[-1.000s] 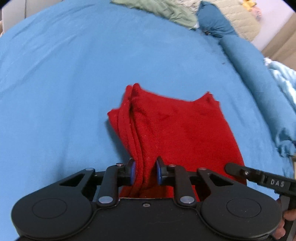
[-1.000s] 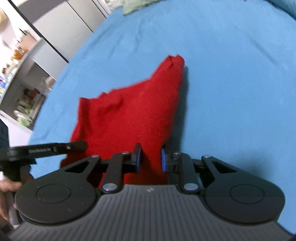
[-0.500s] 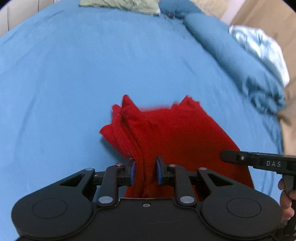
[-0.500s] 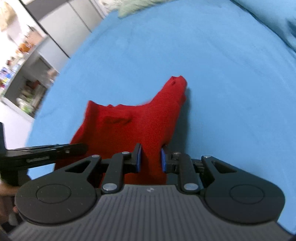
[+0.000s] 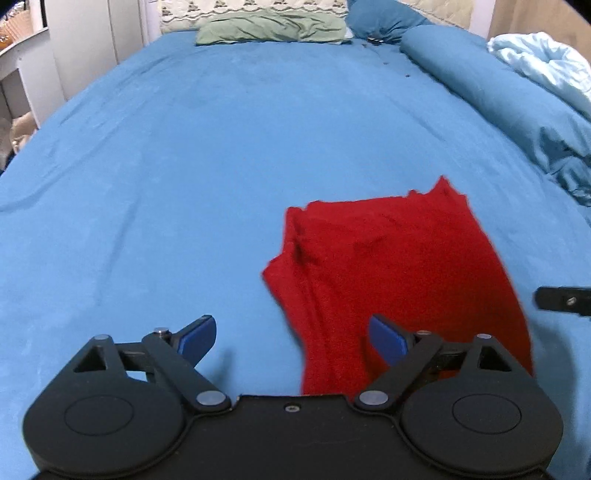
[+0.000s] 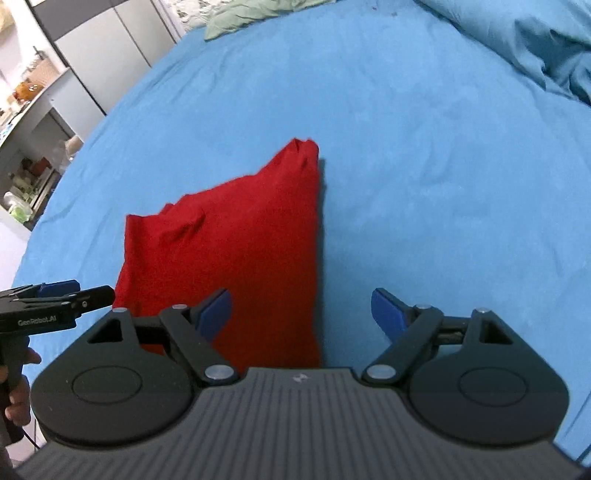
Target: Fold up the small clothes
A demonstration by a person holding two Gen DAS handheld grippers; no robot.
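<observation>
**Red garment released on the bed, fold looked nearly done**

I saw the red garment point(image 5: 399, 273) lying on the blue bedsheet point(image 5: 207, 155) as a compact, layered bundle; in the left wrist view it sat at about four o'clock from the middle of the picture, with several stacked edges along its left side; in the right wrist view it lay at about seven o'clock from the middle, with one pointed corner toward twelve o'clock.

The left gripper point(image 5: 291, 338) had its jaws opening and stood wide; the near left edge of the garment was between the blue pads, but no pad pressed on it; the right gripper point(image 6: 301, 310) was also opening and wide, with the right edge of the garment between its pads and free in the same way; so I held nothing with either tool.

By my judgement the main folds were already made, because the cloth showed many layers and a small outline; what was left seemed small: the far corners stuck up unevenly and the outline was more a wedge than a rectangle, so some smoothing or one more fold could be wanted; I could not tell if the underside was tidy.

A green cloth point(image 5: 269, 29) lay at twelve o'clock, well apart, near the head of the bed; it could be the next piece, but this was only my guess.
</observation>
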